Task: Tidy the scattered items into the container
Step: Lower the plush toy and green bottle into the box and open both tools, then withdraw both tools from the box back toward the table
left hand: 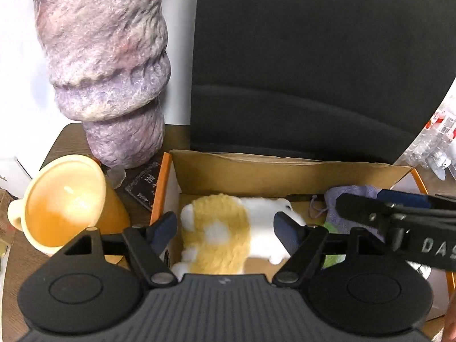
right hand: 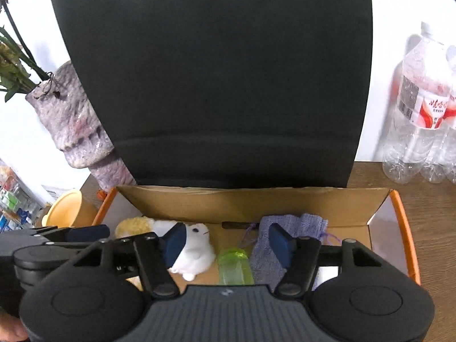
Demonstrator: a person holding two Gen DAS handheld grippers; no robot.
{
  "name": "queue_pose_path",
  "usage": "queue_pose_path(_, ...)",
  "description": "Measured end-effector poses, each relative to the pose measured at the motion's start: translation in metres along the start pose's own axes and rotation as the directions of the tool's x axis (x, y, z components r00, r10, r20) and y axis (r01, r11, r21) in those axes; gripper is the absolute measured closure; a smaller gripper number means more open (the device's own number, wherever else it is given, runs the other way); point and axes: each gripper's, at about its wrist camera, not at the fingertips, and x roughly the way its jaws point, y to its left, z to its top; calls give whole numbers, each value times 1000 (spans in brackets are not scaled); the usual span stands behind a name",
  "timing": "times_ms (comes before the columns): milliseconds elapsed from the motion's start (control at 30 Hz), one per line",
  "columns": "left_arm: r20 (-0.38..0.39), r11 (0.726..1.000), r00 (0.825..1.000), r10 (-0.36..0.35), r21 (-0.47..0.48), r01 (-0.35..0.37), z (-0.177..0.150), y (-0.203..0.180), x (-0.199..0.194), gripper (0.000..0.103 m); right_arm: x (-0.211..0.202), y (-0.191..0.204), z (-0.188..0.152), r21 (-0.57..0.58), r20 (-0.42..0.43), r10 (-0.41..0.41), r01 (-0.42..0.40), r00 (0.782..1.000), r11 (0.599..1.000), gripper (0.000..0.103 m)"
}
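Note:
An open cardboard box (left hand: 256,171) (right hand: 256,202) with an orange rim sits on the wooden table. Inside lie a yellow-and-white plush toy (left hand: 216,245) (right hand: 196,245), a green bottle (right hand: 235,265) and a purple knitted pouch (left hand: 350,199) (right hand: 296,223). My left gripper (left hand: 226,228) hovers open over the plush at the box's left end; its pads do not press on the toy. My right gripper (right hand: 228,242) is open above the green bottle and the pouch, gripping nothing. Each gripper shows at the edge of the other's view.
A rough purple vase (left hand: 108,57) (right hand: 74,125) and a yellow mug (left hand: 62,202) stand left of the box, with a small dark booklet (left hand: 142,185) between. A black chair back (right hand: 213,71) rises behind the box. Clear water bottles (right hand: 419,108) stand at the right.

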Motion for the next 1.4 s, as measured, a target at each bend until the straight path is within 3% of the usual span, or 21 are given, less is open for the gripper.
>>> queue_pose_path(267,-44,999,999,20,36,-19,-15,-9,-14,25,-19,0,-2,-24,-53,-18,17,998,1000,39)
queue_pose_path(300,-54,999,998,14,30,-12,-16,-8,-18,21,-24,0,-4,-30,-66,-26,24,997,999,39)
queue_pose_path(367,-80,1000,997,8,17,-6,-18,-5,-24,17,-31,1,-10,-38,-89,-39,36,995,999,32)
queue_pose_path(433,-107,1000,994,26,20,-24,-24,-4,-34,17,-36,2,-21,-61,-128,-59,52,990,997,27)
queue_pose_path(733,-106,993,993,55,113,-43,-55,-18,-100,12,-82,-7,-58,-41,-235,-118,111,965,993,24)
queue_pose_path(1100,-69,993,997,23,115,-15,-99,-39,-170,11,-158,-5,-96,-25,-188,-115,112,975,993,18)
queue_pose_path(1400,-38,993,999,6,117,-2,-161,-44,-214,11,-210,5,-153,-43,-132,-116,112,984,993,15)
